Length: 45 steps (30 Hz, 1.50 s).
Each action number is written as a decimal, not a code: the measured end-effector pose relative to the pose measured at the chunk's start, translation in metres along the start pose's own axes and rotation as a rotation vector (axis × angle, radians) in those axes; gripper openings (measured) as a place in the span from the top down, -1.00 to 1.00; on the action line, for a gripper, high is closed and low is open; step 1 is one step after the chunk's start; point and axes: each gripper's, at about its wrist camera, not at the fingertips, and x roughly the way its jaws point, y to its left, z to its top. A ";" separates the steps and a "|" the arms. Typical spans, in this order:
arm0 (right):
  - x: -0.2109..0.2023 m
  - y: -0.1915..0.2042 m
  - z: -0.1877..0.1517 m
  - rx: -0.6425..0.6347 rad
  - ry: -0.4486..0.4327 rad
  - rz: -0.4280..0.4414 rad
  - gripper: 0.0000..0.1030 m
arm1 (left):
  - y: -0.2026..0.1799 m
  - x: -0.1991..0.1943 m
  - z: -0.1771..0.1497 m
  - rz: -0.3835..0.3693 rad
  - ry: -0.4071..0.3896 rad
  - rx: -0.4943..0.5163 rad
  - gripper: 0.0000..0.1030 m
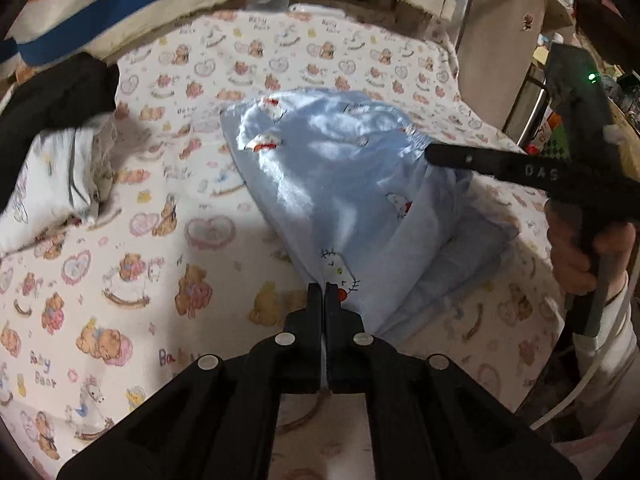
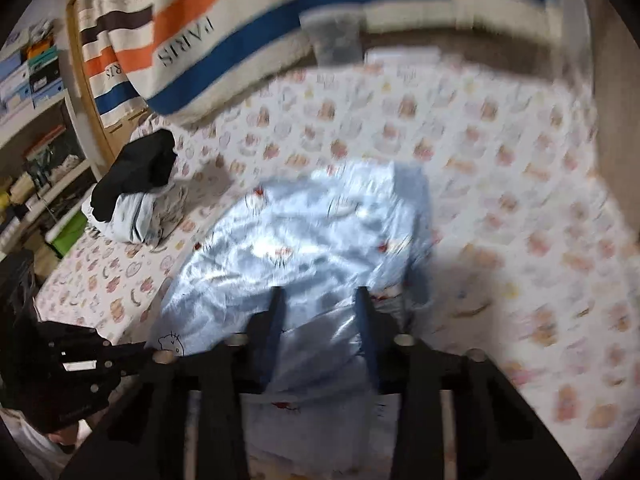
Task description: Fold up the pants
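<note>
Teddy-print bedsheet, cluttered shelves

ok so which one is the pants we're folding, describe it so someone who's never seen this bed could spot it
Start from the bed sheet, white with a teddy bear print. In its middle lie the light blue pants with cartoon cats, their near edge pinched in the left gripper. The only other clothes are a small stack near the striped blanket, black on top of white, so the pale blue settles it.

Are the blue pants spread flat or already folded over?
Partly folded: blue pants lie bunched, layers stacked at one edge, left claw pinching a corner.
</note>
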 end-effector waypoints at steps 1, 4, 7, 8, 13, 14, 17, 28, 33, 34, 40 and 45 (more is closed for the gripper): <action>0.004 0.000 -0.003 0.000 0.013 0.000 0.46 | 0.003 0.002 -0.002 -0.005 0.010 -0.016 0.98; 0.010 0.002 -0.015 -0.052 0.050 -0.052 0.51 | 0.001 -0.001 -0.009 -0.012 0.012 -0.005 0.86; 0.008 -0.001 -0.029 -0.085 0.085 -0.102 0.52 | -0.007 -0.004 -0.015 -0.011 0.007 0.032 0.60; 0.004 -0.003 -0.032 -0.091 0.085 -0.099 0.52 | -0.009 -0.005 -0.017 -0.013 0.007 0.042 0.58; -0.014 -0.003 -0.045 -0.136 0.094 -0.150 0.52 | -0.011 -0.009 -0.015 -0.034 -0.010 0.029 0.35; -0.017 -0.003 -0.047 -0.141 0.097 -0.160 0.52 | -0.012 -0.012 -0.013 -0.039 -0.021 0.024 0.23; -0.028 -0.004 -0.045 -0.138 0.065 -0.161 0.52 | -0.018 -0.023 -0.004 -0.028 -0.075 0.035 -0.08; -0.013 0.005 0.003 -0.129 -0.088 -0.122 0.52 | -0.027 0.030 0.048 0.000 -0.038 0.025 0.87; 0.006 -0.001 -0.017 -0.157 0.051 -0.125 0.52 | -0.037 0.032 0.027 -0.019 -0.013 0.042 0.95; 0.005 -0.001 -0.022 -0.162 0.056 -0.119 0.52 | -0.038 0.029 0.024 -0.022 -0.008 0.038 0.96; 0.001 0.014 -0.041 -0.265 0.057 -0.186 0.52 | -0.054 0.022 0.006 -0.045 0.020 0.100 0.96; -0.003 0.005 -0.038 -0.199 0.079 -0.148 0.52 | -0.057 0.019 -0.003 -0.047 0.028 0.115 0.96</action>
